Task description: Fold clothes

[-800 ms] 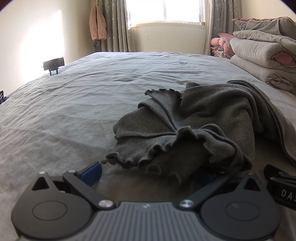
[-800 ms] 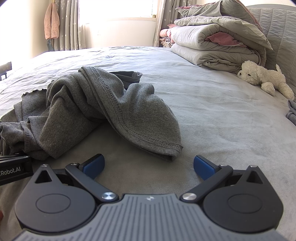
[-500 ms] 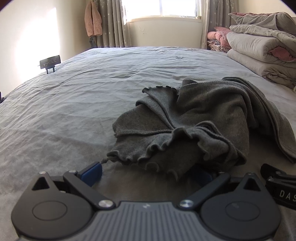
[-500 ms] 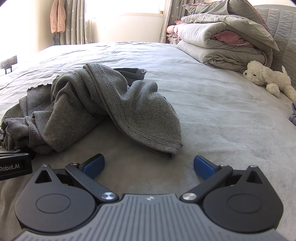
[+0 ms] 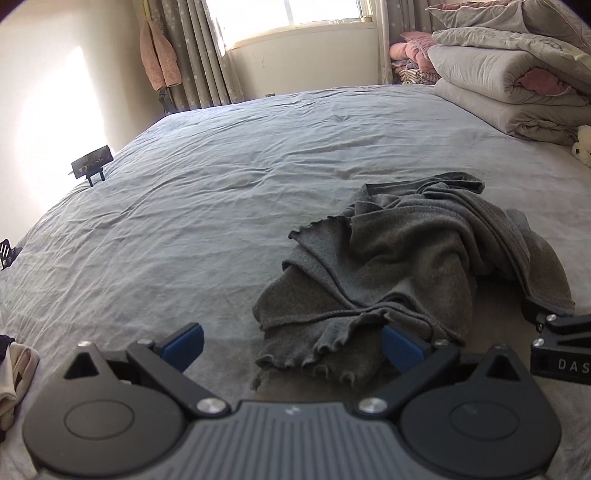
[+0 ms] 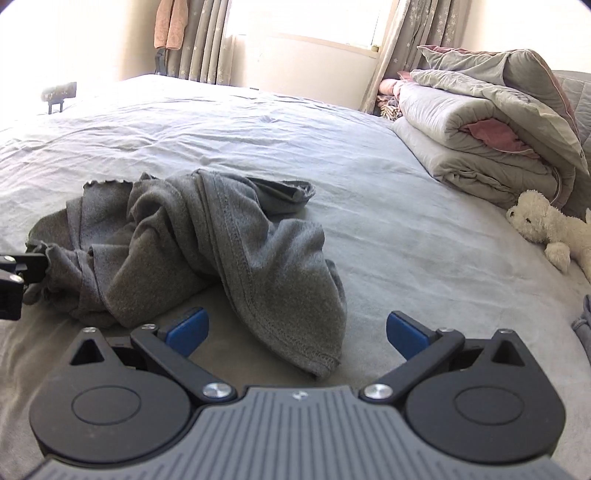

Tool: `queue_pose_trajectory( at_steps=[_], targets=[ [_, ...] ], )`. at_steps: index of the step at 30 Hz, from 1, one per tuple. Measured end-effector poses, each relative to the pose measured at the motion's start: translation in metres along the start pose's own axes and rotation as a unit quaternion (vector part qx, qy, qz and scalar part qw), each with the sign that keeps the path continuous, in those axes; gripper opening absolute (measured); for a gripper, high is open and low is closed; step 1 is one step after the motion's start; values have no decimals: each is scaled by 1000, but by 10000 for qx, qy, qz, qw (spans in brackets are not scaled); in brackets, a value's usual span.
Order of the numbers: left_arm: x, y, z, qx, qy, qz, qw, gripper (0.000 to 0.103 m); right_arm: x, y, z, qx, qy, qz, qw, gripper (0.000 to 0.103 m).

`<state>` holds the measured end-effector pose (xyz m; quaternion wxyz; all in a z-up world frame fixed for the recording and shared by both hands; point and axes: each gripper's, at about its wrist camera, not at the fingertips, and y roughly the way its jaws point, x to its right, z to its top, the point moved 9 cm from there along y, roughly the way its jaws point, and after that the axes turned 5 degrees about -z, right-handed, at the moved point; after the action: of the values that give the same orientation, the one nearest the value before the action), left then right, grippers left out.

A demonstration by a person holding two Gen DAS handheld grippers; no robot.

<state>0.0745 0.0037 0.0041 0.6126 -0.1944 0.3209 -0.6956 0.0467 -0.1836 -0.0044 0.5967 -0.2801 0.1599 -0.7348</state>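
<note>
Left tool [image 5: 291,345]: both blue pads are spread wide apart and hold nothing. The frilled hem of the grey garment [image 5: 406,266] lies on the bed [image 5: 184,206] between the pads, nearer the right-hand pad, whose tip sits against or just under the cloth edge; contact cannot be confirmed. At the left edge of this view, beside the tool body, lies a pale bundle of cloth [image 5: 14,373]. At the right edge, the black frame of the right tool [image 5: 557,336] shows just beside the garment's stitched hem.

Right tool [image 6: 297,330]: both blue pads are spread wide apart and hold nothing. A rounded, stitched corner of the grey garment [image 6: 207,251] lies between the pads, closer to the left-hand one, flat on the bed [image 6: 406,221]. The rest of the garment is heaped ahead and to the left of this tool, crumpled, with one frilled edge at the far left. The left tool [image 6: 14,280] shows at the left edge, against the bunched cloth.

Further ahead of both tools the bed sheet is wrinkled. To the right, a white stuffed toy [image 6: 546,225] lies near a stack of folded quilts [image 6: 487,129]. A small dark device on a stand [image 5: 92,162] sits at the bed's far left edge. Beyond the bed are curtains [image 5: 199,55], a window [image 5: 295,14] and a hanging pink garment [image 5: 159,55].
</note>
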Motion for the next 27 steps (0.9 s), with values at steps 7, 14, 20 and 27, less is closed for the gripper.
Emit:
queue_pose_trajectory(
  at_steps=[7,14,20,27],
  targets=[
    [-13,29,18,-130,-112,142,9998,103,0,35,14,-208,-92,230,9995,98],
    [1,43,15,-160,99,96,9998,102,-1,37,6,-325,-249,442,9982,12],
    [12,33,18,45,381,11,9993,85,25,-3,39,286,-111,402,9987,11],
    [24,19,18,112,568,-226,9981,41,71,-62,77,1140,43,22,9935,10]
  ],
)
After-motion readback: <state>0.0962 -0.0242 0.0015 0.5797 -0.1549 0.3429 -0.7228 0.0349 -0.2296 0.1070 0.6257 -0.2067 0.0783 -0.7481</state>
